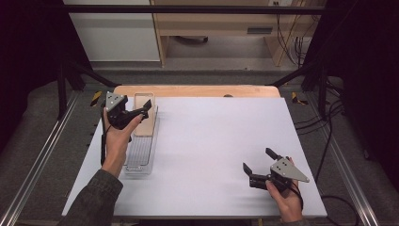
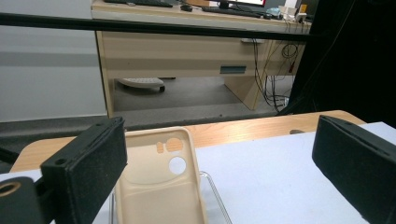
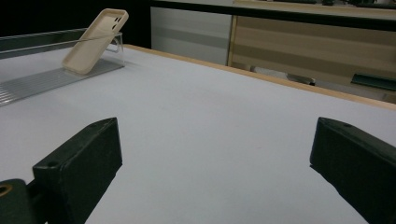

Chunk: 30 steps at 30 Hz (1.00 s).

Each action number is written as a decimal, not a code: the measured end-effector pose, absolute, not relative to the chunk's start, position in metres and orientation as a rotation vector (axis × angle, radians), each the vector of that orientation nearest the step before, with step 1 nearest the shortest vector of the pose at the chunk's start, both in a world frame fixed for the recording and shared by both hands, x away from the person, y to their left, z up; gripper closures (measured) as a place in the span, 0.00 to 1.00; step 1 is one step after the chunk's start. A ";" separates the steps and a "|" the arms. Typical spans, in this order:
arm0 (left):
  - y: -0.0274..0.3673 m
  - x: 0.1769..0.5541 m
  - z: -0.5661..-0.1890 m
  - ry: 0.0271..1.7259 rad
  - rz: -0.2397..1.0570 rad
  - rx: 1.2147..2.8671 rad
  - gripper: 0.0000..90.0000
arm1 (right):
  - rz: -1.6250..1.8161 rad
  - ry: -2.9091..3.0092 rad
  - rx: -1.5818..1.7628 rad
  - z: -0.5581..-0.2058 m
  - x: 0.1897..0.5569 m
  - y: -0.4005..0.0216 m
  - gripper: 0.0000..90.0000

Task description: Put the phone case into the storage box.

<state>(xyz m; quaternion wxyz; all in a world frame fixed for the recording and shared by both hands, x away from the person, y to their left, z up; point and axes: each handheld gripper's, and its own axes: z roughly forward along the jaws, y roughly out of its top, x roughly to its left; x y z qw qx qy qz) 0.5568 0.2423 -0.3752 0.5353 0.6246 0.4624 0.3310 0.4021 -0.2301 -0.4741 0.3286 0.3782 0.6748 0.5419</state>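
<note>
A beige phone case (image 1: 144, 114) leans tilted against the far end of a clear plastic tray (image 1: 139, 160) at the left of the white mat. My left gripper (image 1: 145, 110) hovers over that end, open wide. In the left gripper view the case (image 2: 161, 186) lies low between and beyond the jaws of the left gripper (image 2: 219, 177), touching neither pad. My right gripper (image 1: 257, 159) rests near the front right of the mat, open with nothing between its jaws. In the right gripper view, the right gripper (image 3: 215, 172) faces the case (image 3: 95, 39) and tray (image 3: 37, 79) far off.
The white mat (image 1: 211, 141) covers a wooden table whose far edge (image 1: 197, 91) shows beyond it. Black frame bars (image 1: 188, 8) run overhead and at the sides. A wooden desk (image 2: 187, 56) and cables stand beyond the table.
</note>
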 end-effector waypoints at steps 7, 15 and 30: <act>0.241 0.552 -0.372 1.065 0.804 1.504 0.03 | 1.419 1.767 0.991 -0.474 0.402 -0.230 0.03; 0.239 0.545 -0.369 1.005 0.811 1.535 0.02 | 1.419 1.768 0.990 -0.474 0.402 -0.230 0.03; 0.232 0.534 -0.368 0.911 0.776 1.584 0.02 | 1.417 1.771 0.989 -0.475 0.402 -0.229 0.02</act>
